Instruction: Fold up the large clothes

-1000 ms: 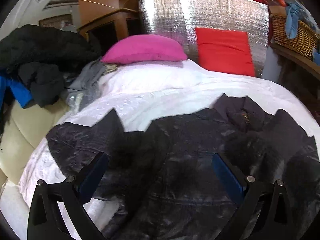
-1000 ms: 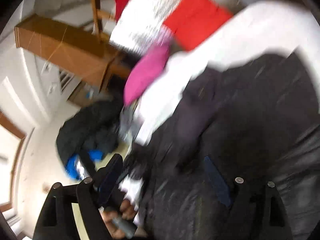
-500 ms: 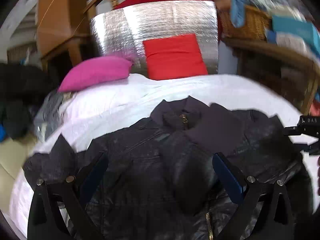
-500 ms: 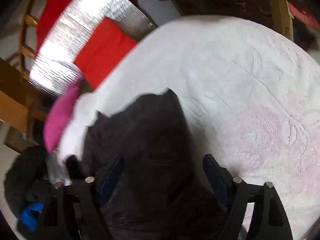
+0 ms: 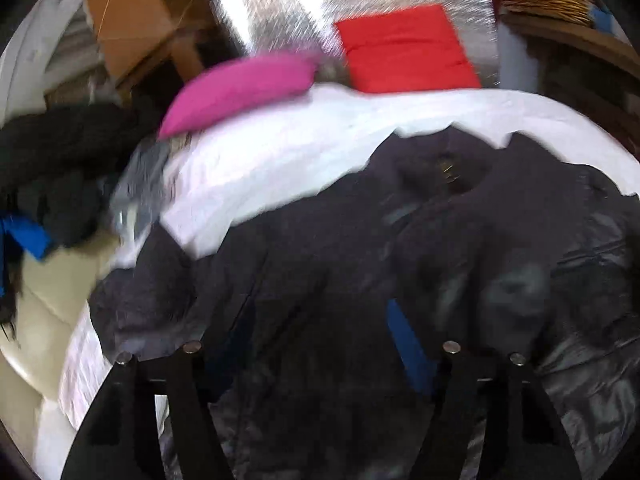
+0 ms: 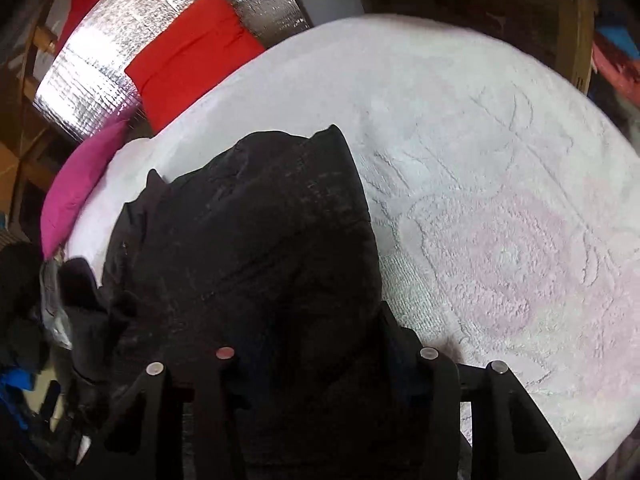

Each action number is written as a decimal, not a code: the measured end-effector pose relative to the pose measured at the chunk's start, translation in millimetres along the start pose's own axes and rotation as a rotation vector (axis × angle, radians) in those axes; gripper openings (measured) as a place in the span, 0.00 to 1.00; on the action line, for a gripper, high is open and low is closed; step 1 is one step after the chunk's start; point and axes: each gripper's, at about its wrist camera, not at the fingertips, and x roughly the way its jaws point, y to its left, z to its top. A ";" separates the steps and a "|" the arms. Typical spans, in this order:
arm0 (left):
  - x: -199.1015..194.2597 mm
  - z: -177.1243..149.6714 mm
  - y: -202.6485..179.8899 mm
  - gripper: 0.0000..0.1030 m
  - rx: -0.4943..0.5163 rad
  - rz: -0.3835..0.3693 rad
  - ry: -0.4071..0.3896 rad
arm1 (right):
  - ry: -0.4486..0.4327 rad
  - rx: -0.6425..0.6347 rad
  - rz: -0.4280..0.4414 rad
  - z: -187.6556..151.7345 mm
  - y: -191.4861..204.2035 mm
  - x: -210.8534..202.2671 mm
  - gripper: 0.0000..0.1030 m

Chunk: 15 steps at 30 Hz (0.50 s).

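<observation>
The black jacket (image 5: 400,272) lies spread across the white bedspread (image 5: 304,148), collar toward the far end where the pink pillow (image 5: 240,88) and red cushion (image 5: 404,48) sit. Half a second ago both pairs of fingers stood wide apart over it; now each pair has drawn closer together. The left gripper (image 5: 316,344) has swung back toward the jacket's left side, and the blurred picture suggests it is moving fast; dark fabric fills the space between its fingers, but I cannot tell whether it is pinched. The right gripper (image 6: 316,340) sits on the jacket's right-hand side, by the bare bedspread (image 6: 500,208). A thick mound of the jacket (image 6: 256,232) rises between its narrowed fingers; it looks gathered there, though the pads are buried and the grip itself is hidden.

My guess is that both tools are taking hold for a fold, probably bringing a side or sleeve inward. The heap of dark clothes (image 5: 60,152) on the left is out of the way.
</observation>
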 end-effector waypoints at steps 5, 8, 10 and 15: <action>6.8 -9.7 49.7 0.58 -0.071 -0.031 0.063 | -0.086 -0.058 -0.076 -4.1 13.9 -1.6 0.51; -1.6 -14.8 83.2 0.63 -0.124 -0.048 0.059 | -0.107 -0.090 -0.137 -0.7 20.8 -10.1 0.58; -5.3 -16.2 100.1 0.67 -0.154 -0.046 0.048 | -0.146 -0.074 -0.174 2.4 24.9 -26.6 0.58; -4.2 -19.7 143.0 0.69 -0.212 0.026 0.020 | -0.263 -0.086 -0.086 7.0 64.5 -83.2 0.74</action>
